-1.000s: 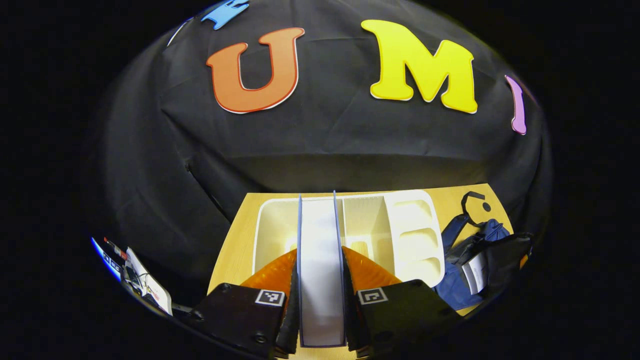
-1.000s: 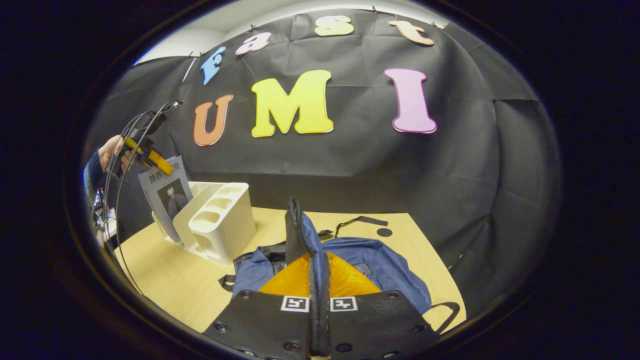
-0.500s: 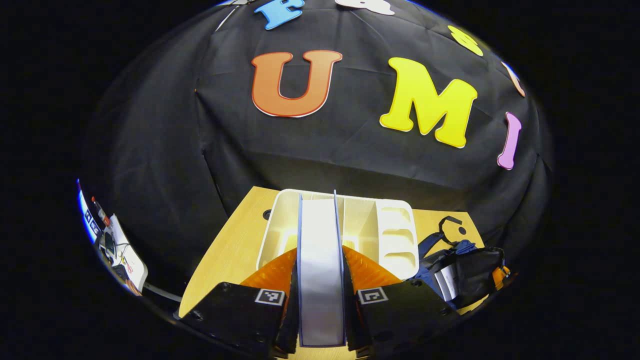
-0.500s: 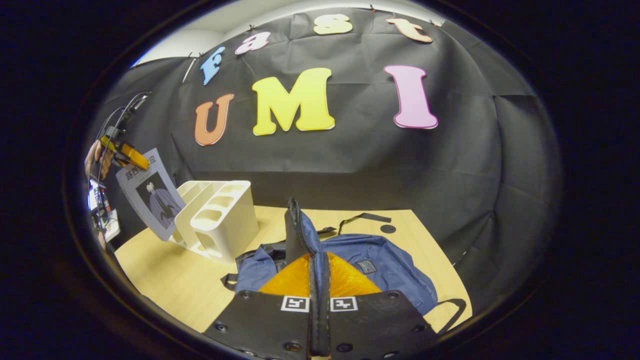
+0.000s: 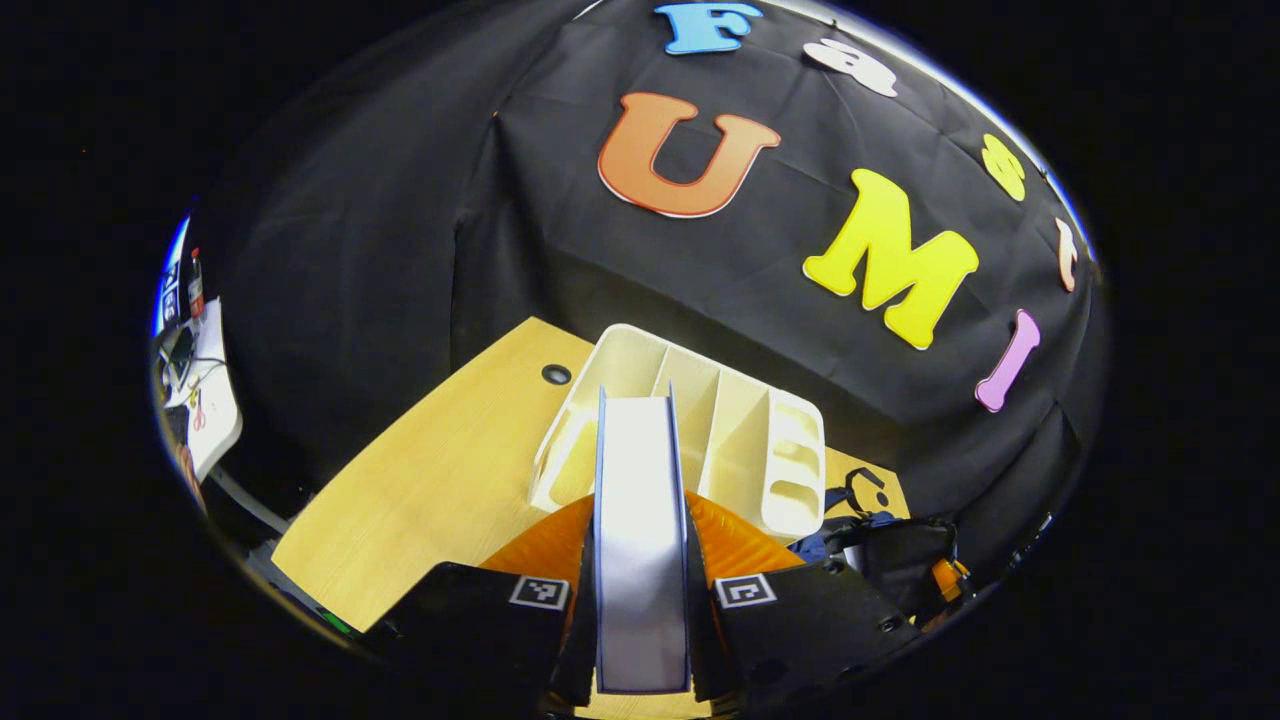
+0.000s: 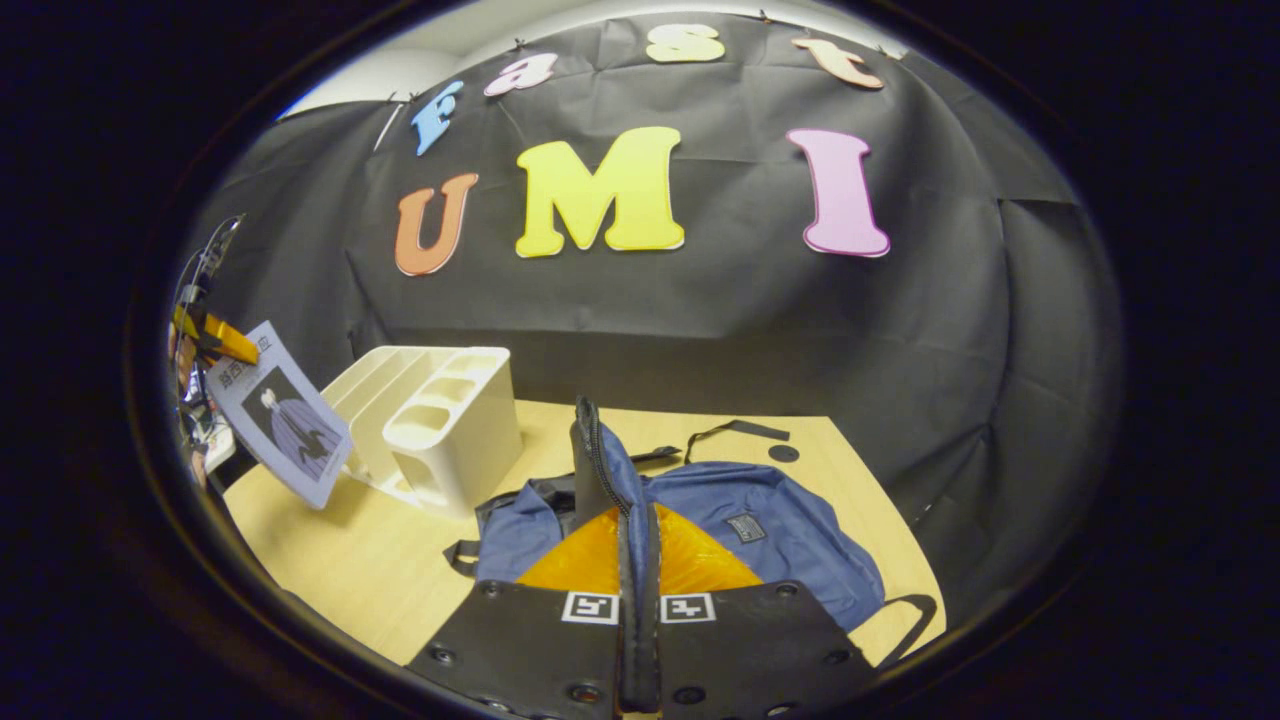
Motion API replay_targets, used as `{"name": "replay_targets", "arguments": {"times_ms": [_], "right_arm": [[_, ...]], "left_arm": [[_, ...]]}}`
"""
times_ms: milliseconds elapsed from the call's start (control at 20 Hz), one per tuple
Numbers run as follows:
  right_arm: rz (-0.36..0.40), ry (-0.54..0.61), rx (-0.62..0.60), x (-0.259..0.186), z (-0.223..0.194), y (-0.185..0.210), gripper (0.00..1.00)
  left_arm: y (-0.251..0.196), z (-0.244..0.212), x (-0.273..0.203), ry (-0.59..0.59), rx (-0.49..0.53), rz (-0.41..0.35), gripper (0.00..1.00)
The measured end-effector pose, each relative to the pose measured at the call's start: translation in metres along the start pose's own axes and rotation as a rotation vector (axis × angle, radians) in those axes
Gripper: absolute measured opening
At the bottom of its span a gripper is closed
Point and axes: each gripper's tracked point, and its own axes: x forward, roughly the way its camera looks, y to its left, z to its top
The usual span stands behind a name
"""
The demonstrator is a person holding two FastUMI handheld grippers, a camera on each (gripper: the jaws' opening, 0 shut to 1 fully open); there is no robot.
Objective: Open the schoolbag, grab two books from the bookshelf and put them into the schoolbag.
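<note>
Book (image 5: 640,520) lifted clear of bookshelf (image 5: 700,430), clamped between left fingers (image 5: 545,545)

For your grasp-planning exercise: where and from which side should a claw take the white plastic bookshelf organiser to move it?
Grip the white plastic bookshelf organiser from above, on one of its thin upright dividers: these present narrow parallel faces, while the body is probably too wide.

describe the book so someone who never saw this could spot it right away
Start at the wooden table and find the white bookshelf at its left end. The book hangs tilted in the air just left of it, clear of the slots, pinched at its top by the left gripper. Its pale blue cover with a dark robed figure sets it apart from the navy schoolbag.
</note>
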Motion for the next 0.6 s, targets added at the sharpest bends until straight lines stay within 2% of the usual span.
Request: {"name": "replay_targets", "arguments": {"times_ms": [400, 600], "right_arm": [[-0.014, 0.013, -0.027, 0.001, -0.003, 0.005, 0.01], [-0.044, -0.004, -0.030, -0.003, 0.002, -0.001, 0.00]], "left_arm": [[0.026, -0.059, -0.012, 0.042, -0.259, -0.116, 0.39], [0.012, -0.094, -0.011, 0.102, -0.361, -0.227, 0.39]]}}
